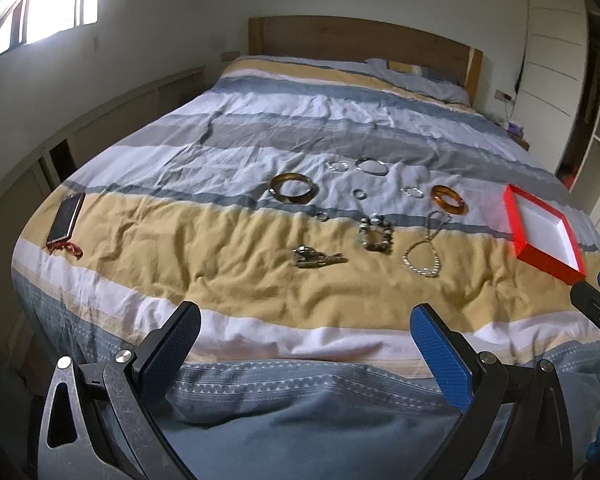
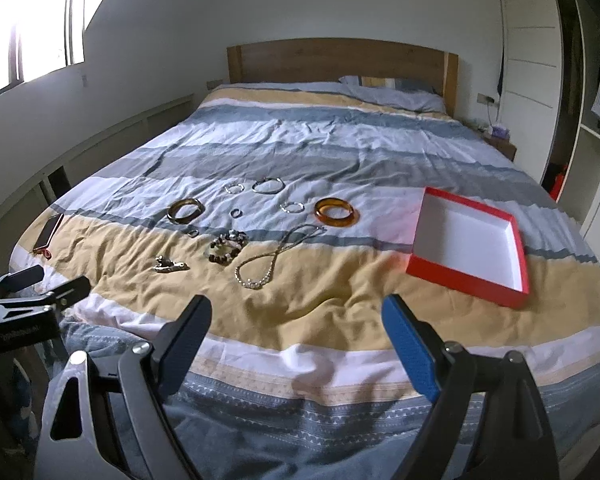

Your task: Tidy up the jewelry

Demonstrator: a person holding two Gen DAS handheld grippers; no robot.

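Note:
Jewelry lies spread on the striped bed cover: a brown bangle [image 1: 293,187] [image 2: 185,210], an orange bangle [image 1: 449,199] [image 2: 336,211], a pearl necklace [image 1: 423,254] [image 2: 260,265], a beaded bracelet [image 1: 376,233] [image 2: 228,247], a gold brooch [image 1: 318,259] [image 2: 170,265] and several small silver rings and bracelets [image 1: 372,166] [image 2: 266,186]. An open red box with white inside [image 1: 544,232] [image 2: 470,240] sits to the right. My left gripper [image 1: 306,334] and right gripper [image 2: 298,328] are open and empty, above the bed's near edge.
A phone [image 1: 66,218] [image 2: 49,232] lies at the bed's left edge. The wooden headboard [image 1: 356,38] and pillow are far back. A low shelf runs along the left wall, a wardrobe [image 2: 532,80] stands right. The left gripper shows in the right wrist view [image 2: 40,292].

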